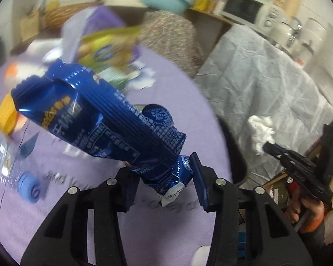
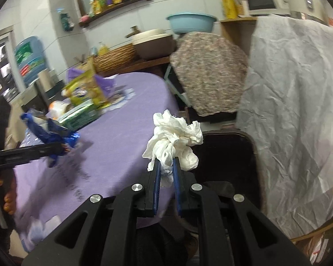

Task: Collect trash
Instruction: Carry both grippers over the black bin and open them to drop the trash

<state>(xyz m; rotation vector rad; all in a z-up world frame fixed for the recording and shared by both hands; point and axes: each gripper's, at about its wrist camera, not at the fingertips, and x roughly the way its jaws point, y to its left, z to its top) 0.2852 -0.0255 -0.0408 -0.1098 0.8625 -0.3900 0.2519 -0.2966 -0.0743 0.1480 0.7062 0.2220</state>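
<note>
Two pieces of trash are already in hand; the left gripper (image 1: 166,175) has its fingers pinched on the twisted tail of a blue snack wrapper (image 1: 95,115), which sticks up towards ten o'clock over the purple table (image 1: 166,84); the right gripper (image 2: 166,168) has its fingers nearly together, clamped on a crumpled white tissue (image 2: 175,137) that blooms out above the tips. Both look very light and soft; I judge the foil wrapper slick and springy, so a hold on its crimped end is the safest, while the tissue squashes and may tear or shed if tugged. Below the tissue, from three to five o'clock in the right wrist view, sits a dark bin (image 2: 228,155) beside the table edge; what it holds cannot be told, the inside being black. Still on the table, at ten o'clock, lie a yellow-green snack bag (image 2: 84,88) and a clear plastic bottle (image 1: 2,146) with an orange-yellow cap; the bottle looks stiffer, best taken round its body.
</note>
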